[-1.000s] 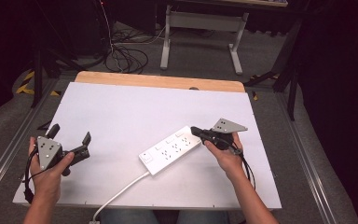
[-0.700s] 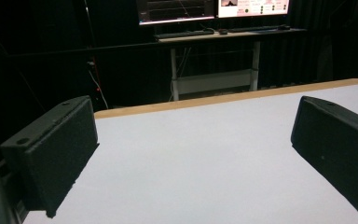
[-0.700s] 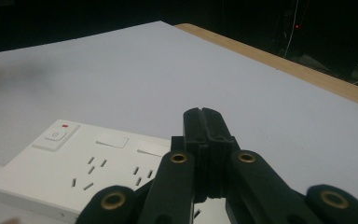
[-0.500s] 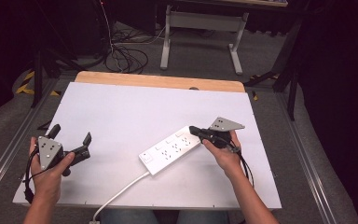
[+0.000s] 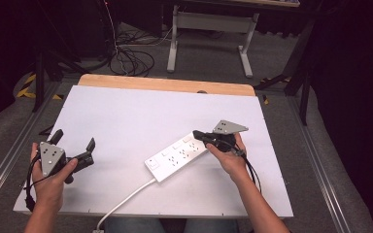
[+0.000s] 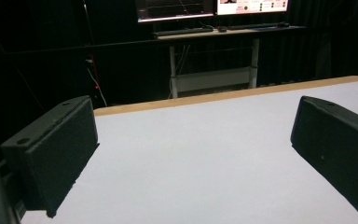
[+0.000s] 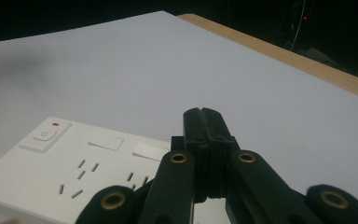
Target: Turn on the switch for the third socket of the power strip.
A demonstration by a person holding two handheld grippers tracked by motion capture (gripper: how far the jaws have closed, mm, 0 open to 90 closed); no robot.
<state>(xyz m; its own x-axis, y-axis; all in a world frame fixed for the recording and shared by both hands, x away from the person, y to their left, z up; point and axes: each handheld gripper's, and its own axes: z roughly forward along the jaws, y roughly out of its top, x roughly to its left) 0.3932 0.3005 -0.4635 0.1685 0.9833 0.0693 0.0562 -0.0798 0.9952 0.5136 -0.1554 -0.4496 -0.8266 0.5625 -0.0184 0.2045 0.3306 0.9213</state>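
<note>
A white power strip [image 5: 177, 156] lies slantwise on the white table top [image 5: 136, 116], its white cable [image 5: 126, 198] running off the near edge. My right gripper [image 5: 196, 134] is shut with nothing between its jaws, its tips over the strip's far right end; whether they touch it I cannot tell. In the right gripper view the pressed-together jaws [image 7: 203, 114] hang above the sockets and the switch end of the strip [image 7: 70, 172]. My left gripper [image 5: 75, 140] rests in a hand at the table's near left, open and empty, its jaws [image 6: 196, 140] pointing across bare table.
A wooden strip [image 5: 165, 83] borders the table's far edge. Beyond it stand a desk frame [image 5: 209, 29] and loose cables on the floor [image 5: 126, 58]. Monitors [image 6: 209, 7] glow on that desk. Metal rails [image 5: 9, 145] run along both sides of the table.
My right gripper has edged slightly left along the far end of the power strip. The left gripper has stayed where it was.
</note>
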